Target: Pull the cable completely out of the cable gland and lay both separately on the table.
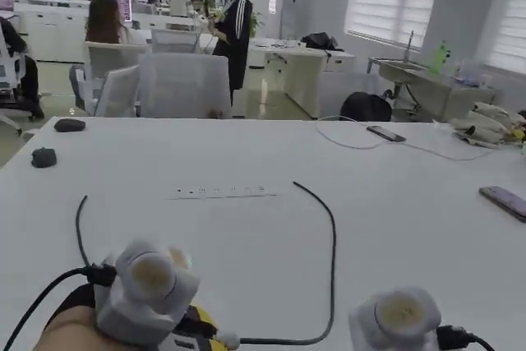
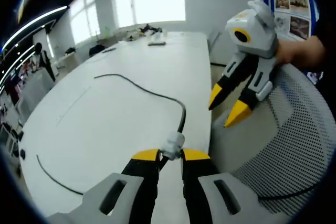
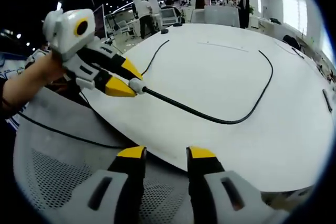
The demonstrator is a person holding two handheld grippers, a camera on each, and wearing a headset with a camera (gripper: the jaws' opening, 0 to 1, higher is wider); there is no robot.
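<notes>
At the near edge of the table [image 3: 220, 77] the left gripper [image 2: 171, 155], tilted down toward the table top, has its jaws pinched on the white cable gland [image 2: 172, 143]. The black cable [image 2: 157, 94] looks still threaded in it, though that is hard to see, and curves away across the table. Just off that edge, over a mesh chair [image 3: 52, 177], the right gripper [image 3: 166, 153] hangs with jaws parted and empty, aimed across the table

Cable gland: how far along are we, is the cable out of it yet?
Done: the left claw grips the cable gland at the table edge. In hand: the cable still runs into it. Left: the open right claw must take the cable, pull it free, lay both apart.
</notes>
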